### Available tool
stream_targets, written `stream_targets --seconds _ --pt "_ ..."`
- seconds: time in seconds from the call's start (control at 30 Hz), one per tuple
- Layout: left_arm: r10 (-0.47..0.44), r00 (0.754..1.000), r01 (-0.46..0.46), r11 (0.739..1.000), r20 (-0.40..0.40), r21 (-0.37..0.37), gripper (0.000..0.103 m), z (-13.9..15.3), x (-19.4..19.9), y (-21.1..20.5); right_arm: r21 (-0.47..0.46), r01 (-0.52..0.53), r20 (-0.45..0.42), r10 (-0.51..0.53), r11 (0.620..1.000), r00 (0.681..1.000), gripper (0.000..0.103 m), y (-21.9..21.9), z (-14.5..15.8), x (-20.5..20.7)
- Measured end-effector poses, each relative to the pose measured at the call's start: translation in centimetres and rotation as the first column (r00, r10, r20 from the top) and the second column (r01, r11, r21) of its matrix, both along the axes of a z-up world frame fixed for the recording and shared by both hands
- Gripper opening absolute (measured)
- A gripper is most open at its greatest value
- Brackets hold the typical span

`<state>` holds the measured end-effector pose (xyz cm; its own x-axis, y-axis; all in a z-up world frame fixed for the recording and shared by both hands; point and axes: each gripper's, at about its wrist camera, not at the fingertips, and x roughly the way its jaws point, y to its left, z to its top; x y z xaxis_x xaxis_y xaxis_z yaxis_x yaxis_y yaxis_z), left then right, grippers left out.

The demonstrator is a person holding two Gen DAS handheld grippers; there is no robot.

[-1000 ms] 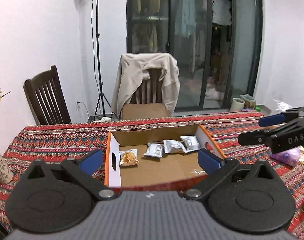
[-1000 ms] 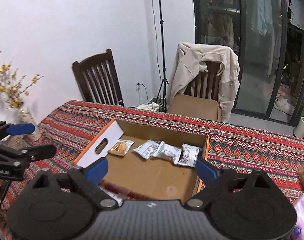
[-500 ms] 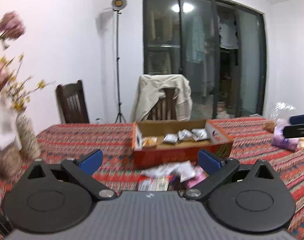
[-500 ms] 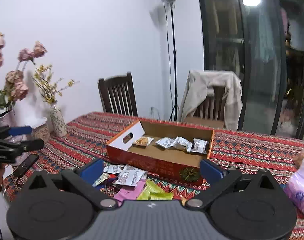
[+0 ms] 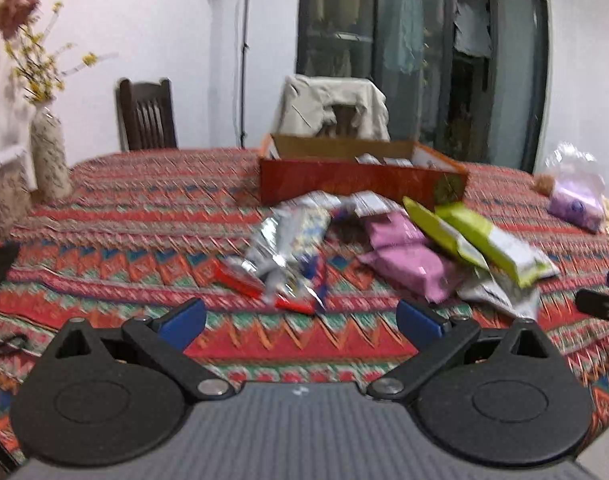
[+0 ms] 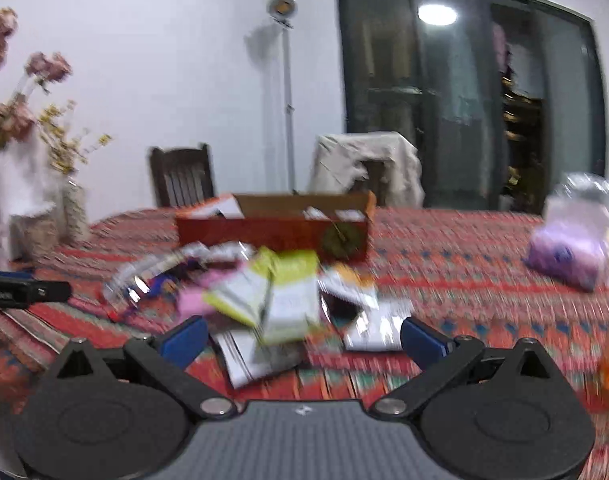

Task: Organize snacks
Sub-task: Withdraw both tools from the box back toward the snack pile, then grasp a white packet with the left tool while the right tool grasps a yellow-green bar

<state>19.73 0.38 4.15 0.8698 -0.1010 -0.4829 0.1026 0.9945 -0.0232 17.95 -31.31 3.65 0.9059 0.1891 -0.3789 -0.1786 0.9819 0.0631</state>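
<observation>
A red cardboard box (image 5: 360,178) (image 6: 272,232) stands open on the patterned tablecloth with small silver packets inside. In front of it lies a loose heap of snacks: silver packets (image 5: 288,236), pink packs (image 5: 408,264), lime-green packs (image 5: 484,240) (image 6: 292,268) and white wrappers (image 6: 372,324). My left gripper (image 5: 300,322) is open, low over the cloth just short of the silver packets. My right gripper (image 6: 302,334) is open, with the near edge of the green and white packs showing between its blue fingers, untouched. Each gripper shows at the edge of the other's view.
A vase with yellow and pink flowers (image 5: 48,152) stands at the left. A clear bag with a purple pack (image 5: 576,200) (image 6: 568,252) lies at the right. Two chairs (image 5: 146,114), one draped with a beige jacket (image 5: 332,106), stand behind the table (image 5: 152,216).
Both grippers have pulled back from over the box and dropped low toward the table. The box now looks farther off, and the snack heap has come into view in front.
</observation>
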Motion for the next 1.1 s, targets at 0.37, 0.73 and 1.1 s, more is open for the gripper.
stream_targets --seconds 0.37,0.73,1.1 --pt "-0.063 0.997 0.065 0.997 -0.039 0.046 0.103 -1.6 1.4 -2.4 0.000 -0.006 -0.068 0.006 1.000 0.998 0.103 -0.3 -2.5 0.3" --pt "-0.086 0.996 0.088 0.994 -0.030 0.059 0.103 -1.1 4.2 -3.3 0.110 -0.001 -0.058 0.007 0.994 0.998 0.101 -1.4 -1.1 2.6" --pt "-0.118 0.993 0.118 0.992 -0.014 0.040 0.103 0.0 9.4 -3.4 0.066 -0.045 -0.066 0.050 0.997 0.997 0.093 0.7 0.4 7.6"
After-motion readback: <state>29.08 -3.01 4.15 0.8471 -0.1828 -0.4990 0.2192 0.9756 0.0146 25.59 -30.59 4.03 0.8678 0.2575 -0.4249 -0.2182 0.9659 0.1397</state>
